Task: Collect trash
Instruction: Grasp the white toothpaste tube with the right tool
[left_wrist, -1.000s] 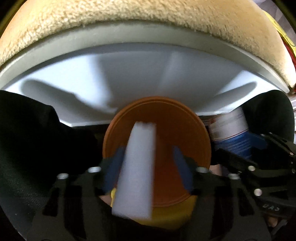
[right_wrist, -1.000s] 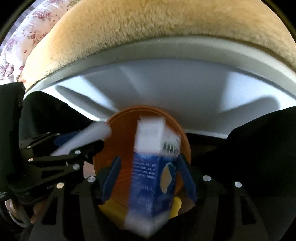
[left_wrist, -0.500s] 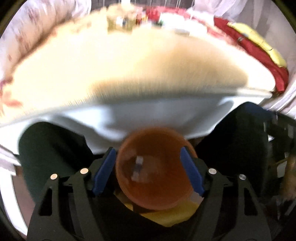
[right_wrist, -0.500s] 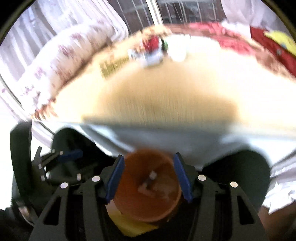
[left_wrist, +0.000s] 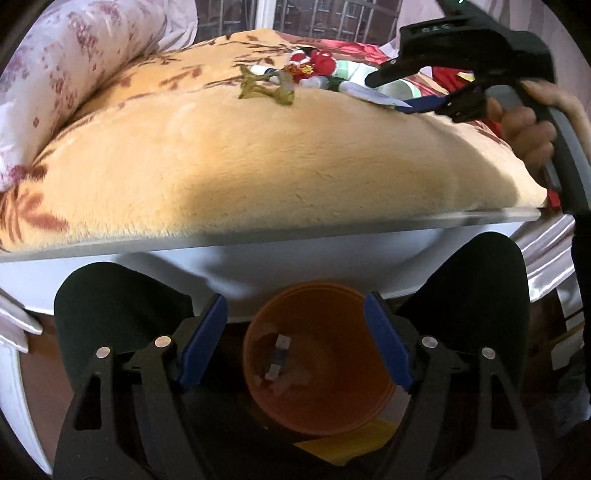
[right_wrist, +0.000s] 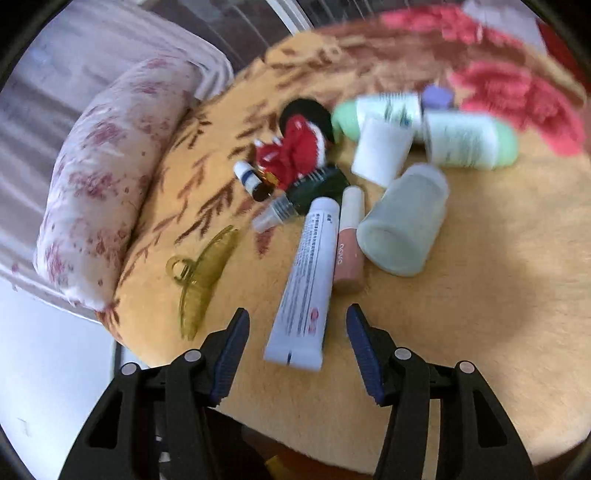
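Left gripper: I read its blue-padded jaws spread, having just been opening, nothing pinched; the round orange plastic bin sits below them against the near edge of the tan plush blanket, scraps inside. Right gripper: jaws apart, having just been closing, empty, above the blanket near its front edge. Between them lies the white printed squeeze tube, pads clear of it. Beside the tube, left, lies an olive hair claw clip; right, a pink lip-gloss tube and a frosted plastic cup on its side.
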